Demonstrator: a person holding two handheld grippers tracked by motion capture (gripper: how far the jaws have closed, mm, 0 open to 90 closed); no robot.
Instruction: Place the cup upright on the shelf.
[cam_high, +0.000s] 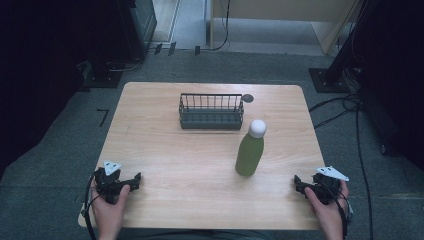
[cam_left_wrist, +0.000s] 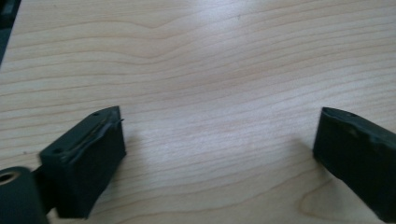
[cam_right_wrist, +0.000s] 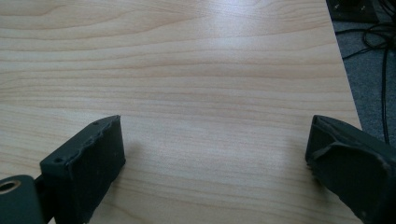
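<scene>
While both lie wide apart, left gripper, right gripper, empty, jaw bases cropped.

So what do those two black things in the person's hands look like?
Both are black. The left gripper and the right gripper each carry a pale grey three-cornered plate on top with small dark dots on it, and a thin black cable trails back from each past the wrist. Up close, the fingers are chunky black blocks with rough, worn edges. The forearms are bare, with no sleeves showing.
</scene>
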